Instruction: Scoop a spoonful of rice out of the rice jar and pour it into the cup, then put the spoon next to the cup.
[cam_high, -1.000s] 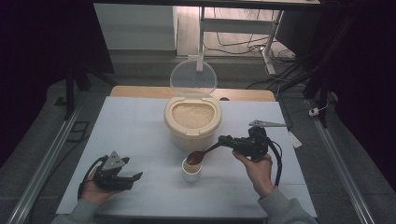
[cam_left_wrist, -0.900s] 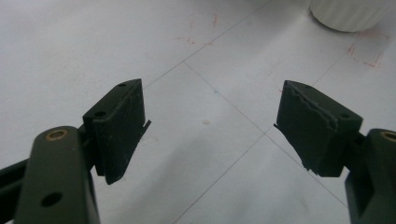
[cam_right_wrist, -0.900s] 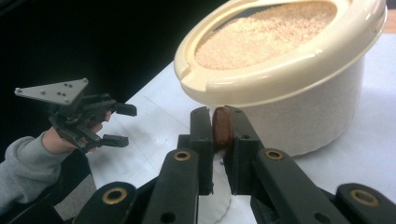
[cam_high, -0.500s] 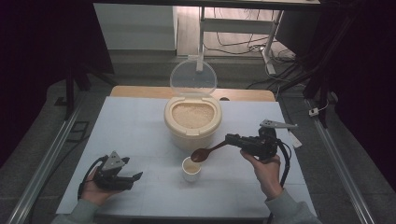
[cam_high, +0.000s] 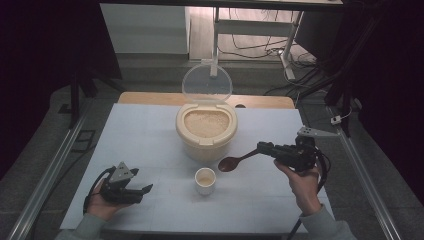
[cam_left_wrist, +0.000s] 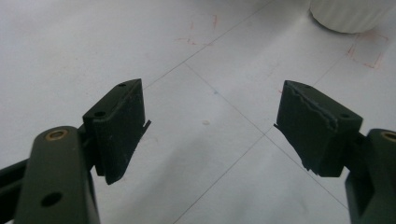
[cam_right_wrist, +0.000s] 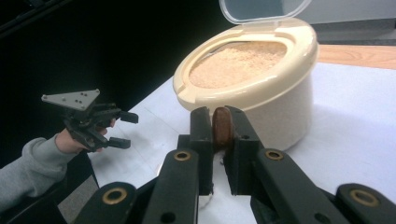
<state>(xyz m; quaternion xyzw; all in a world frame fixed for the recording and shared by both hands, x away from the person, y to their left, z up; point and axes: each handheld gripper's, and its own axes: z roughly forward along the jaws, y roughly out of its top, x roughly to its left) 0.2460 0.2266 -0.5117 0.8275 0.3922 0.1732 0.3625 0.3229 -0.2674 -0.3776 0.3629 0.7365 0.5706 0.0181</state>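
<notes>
Wooden spoon: handle clenched between the right gripper jaws, bowl hanging just right of the small white cup, in front of the open grain container. Left gripper, well left of the cup, jaws released, empty. Judgement: keep the spoon bowl level on the way to the grain; scoop shallow.

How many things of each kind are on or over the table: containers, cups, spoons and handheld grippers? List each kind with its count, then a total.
Containers: 1, the grain container
Cups: 1, the white cup
Spoons: 1, the brown spoon
Grippers: 2, the left gripper and the right gripper
Total: 5
</notes>
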